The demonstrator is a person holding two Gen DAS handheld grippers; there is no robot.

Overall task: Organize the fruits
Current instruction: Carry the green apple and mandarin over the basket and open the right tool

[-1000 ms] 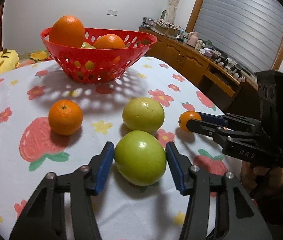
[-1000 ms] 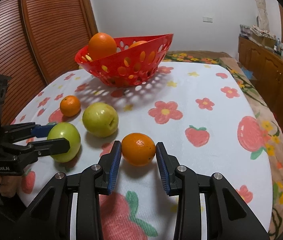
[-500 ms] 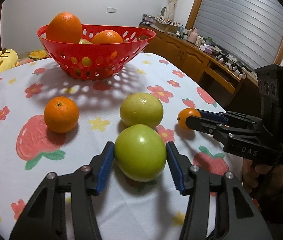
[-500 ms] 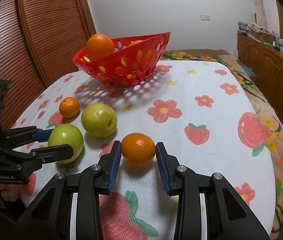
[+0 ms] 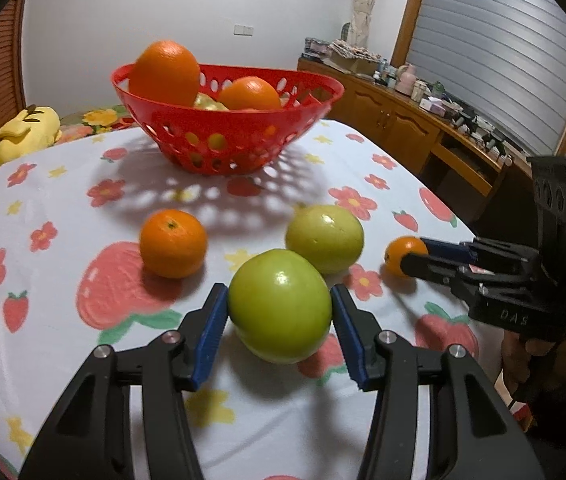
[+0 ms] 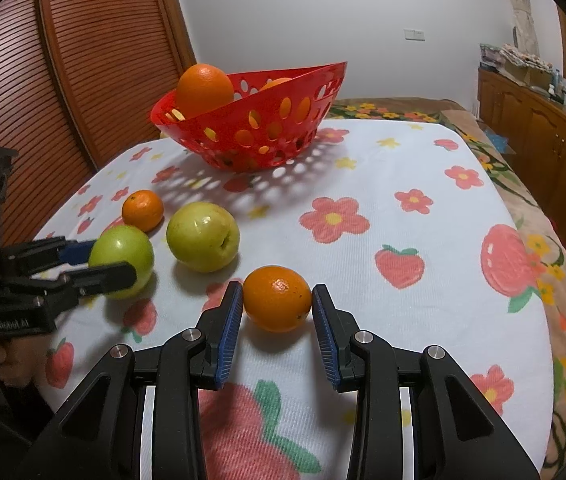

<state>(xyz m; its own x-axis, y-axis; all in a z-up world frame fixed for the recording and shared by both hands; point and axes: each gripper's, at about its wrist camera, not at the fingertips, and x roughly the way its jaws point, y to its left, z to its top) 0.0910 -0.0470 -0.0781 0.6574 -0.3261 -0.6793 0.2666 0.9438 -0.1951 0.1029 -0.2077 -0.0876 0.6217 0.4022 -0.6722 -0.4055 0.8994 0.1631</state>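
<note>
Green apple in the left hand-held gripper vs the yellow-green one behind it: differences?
The green apple is brighter green; the yellow-green apple is paler and yellower. The green apple sits between the left hand-held gripper pads; the yellow-green apple lies free on the tablecloth, nearer the red basket. Both are round, glossy and similar in size.

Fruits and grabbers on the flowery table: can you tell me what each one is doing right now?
Left hand-held gripper: shut on the green apple.
Green apple: gripped, lifted off the cloth.
Right hand-held gripper: shut on the orange.
Orange: gripped, low at the cloth.
Yellow-green apple: loose on the table.
Small tangerine: loose on the table.
Red basket: upright, holding oranges.
</note>
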